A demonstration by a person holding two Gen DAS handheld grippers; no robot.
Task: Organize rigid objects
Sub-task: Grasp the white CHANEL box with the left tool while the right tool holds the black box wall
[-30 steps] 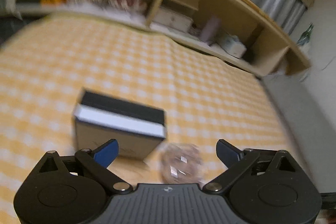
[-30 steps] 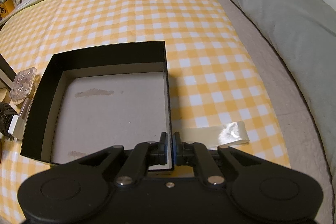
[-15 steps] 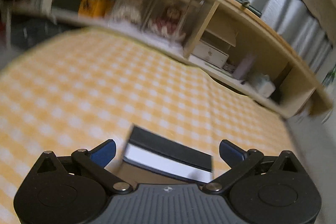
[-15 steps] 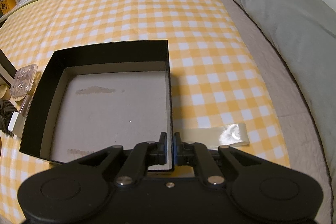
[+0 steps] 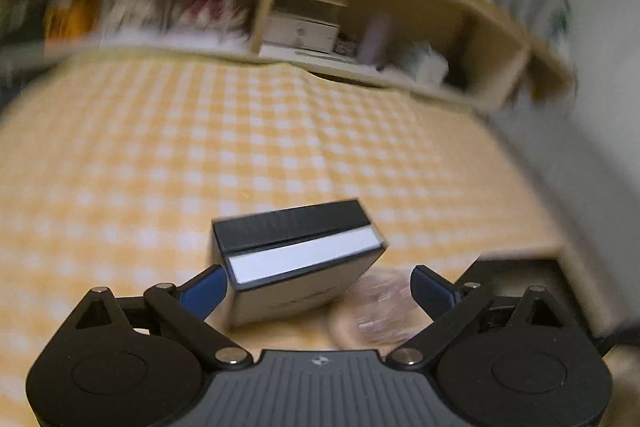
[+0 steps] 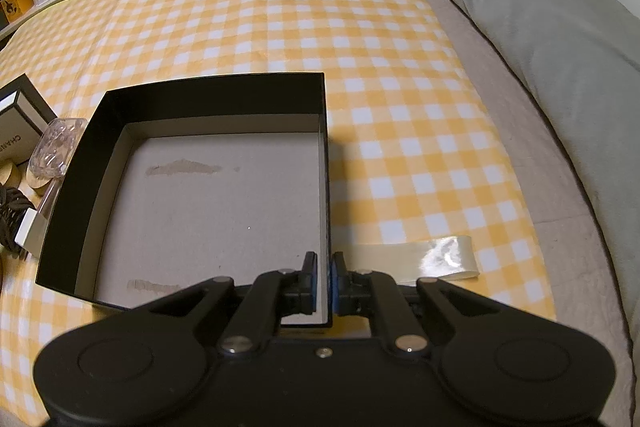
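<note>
Right wrist view shows us pinching the near right wall of the large black open-topped cardboard tray (image 6: 208, 95) with our right gripper (image 6: 325, 283), its blue pads squeezed onto the thin wall from both sides. We are holding the tray steady on the yellow-and-white checked cloth (image 6: 280, 11), and its pale grey floor is bare, so by our reading nothing has gone into it yet.

Waiting just outside the tray's left wall we see a small black-and-white lidded box (image 6: 20, 123), a clear faceted plastic case (image 6: 54, 147) resting on a round wooden disc (image 6: 38, 181), and, at the very edge of the picture, something dark and something white that we cannot identify. A glossy strip of clear tape (image 6: 432, 259) lies on the cloth to the right of the tray, and a grey pillow (image 6: 540, 27) sits beyond it.

From the left wrist view, which is blurred, our left gripper (image 5: 318, 287) is spread wide and holds nothing. The black-and-white box lies between its blue fingertips (image 5: 204, 293), close to the left one, with the clear case near the right one; we cannot tell whether anything touches.

We judge the sorting barely begun: the box looks like the first pick, then the case, disc and the rest must follow into the tray
</note>
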